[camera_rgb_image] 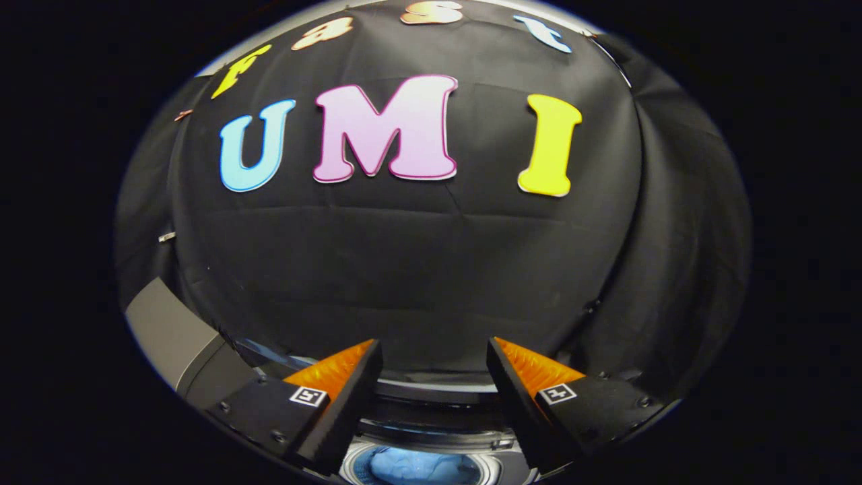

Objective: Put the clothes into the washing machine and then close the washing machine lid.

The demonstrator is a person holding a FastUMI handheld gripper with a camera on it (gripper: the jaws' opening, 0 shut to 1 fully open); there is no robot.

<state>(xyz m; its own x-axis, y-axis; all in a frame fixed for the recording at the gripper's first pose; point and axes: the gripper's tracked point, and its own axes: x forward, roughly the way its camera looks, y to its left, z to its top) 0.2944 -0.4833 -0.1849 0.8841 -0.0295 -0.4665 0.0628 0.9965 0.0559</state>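
1. Tool [434,353]: two fingers spread wide apart, with nothing held between them. Each finger [350,384] carries a small square marker tag near its base. The tips point out toward the booth wall, above the machine.

2. Washing machine [431,431]: directly below and between the fingers, seen from above. Its round opening shows down in the gap between the finger bases. The rim of the opening is pale and ringed, with darker bands of the machine's top just beyond it.

3. Clothes [417,468]: a blue mass of fabric lying inside the washing machine's drum, seen through the opening between the two fingers. Folds are faint; single garments cannot be told apart.

4. Washing machine lid [269,353]: a dark, glossy, curved edge runs just beyond the fingertips, from beside the left finger across to the right one. It appears raised behind the opening, though its exact angle cannot be told.

5. Grey panel [168,333]: a flat, matte grey surface to the left of the left finger, joining the machine's body; what part it is cannot be told.

6. Booth wall [417,269]: black cloth, lightly creased, rising well beyond the fingertips and behind the machine; a second draped fold hangs on the right side.
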